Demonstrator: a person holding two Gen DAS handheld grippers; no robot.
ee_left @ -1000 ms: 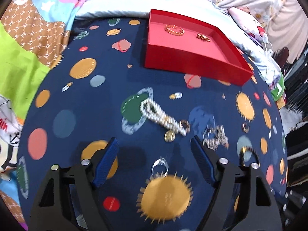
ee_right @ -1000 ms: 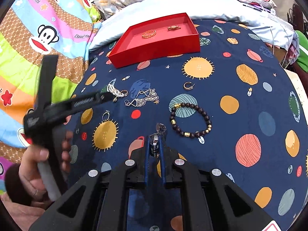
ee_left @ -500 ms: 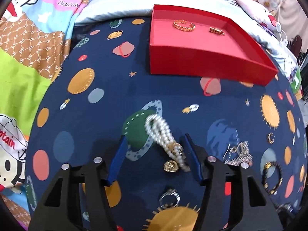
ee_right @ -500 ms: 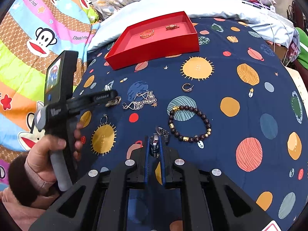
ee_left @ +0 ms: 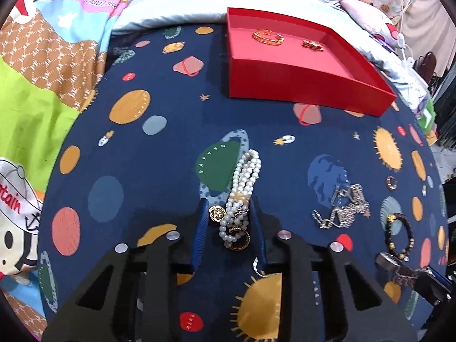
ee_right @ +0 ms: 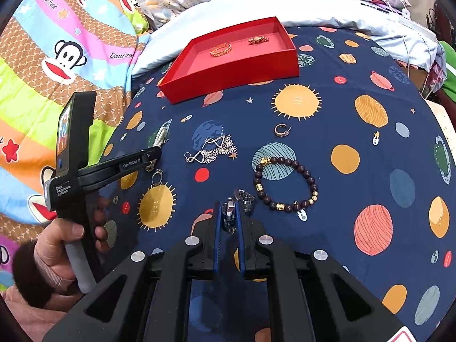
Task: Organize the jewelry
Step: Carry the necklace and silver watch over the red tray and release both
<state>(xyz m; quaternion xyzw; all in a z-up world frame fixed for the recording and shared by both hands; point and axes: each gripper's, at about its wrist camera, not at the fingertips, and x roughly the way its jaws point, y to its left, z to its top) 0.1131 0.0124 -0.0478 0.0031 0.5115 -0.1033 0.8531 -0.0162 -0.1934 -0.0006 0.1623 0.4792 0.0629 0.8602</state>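
The dark planet-print cloth [ee_left: 159,171] is covering the bed, and the red tray [ee_left: 299,85] is sitting at its far side, already holding a gold bangle [ee_left: 268,37] and a small gold piece [ee_left: 313,45]. Since a second ago the left tongs [ee_left: 228,228] have come over the pearl bracelet [ee_left: 242,193], and their jaws have just been closing around it; they are half closed now, with the right pad touching the beads and the left pad just beside the gold charm. So the pick-up is probably beginning. The right tongs [ee_right: 228,222] are pressed together, pinching a silver metal band [ee_right: 238,205] near the dark bead bracelet [ee_right: 286,183]. Between the pearls and the tray the cloth is lying free, while the silver chain [ee_left: 342,206] is well apart, to the right.
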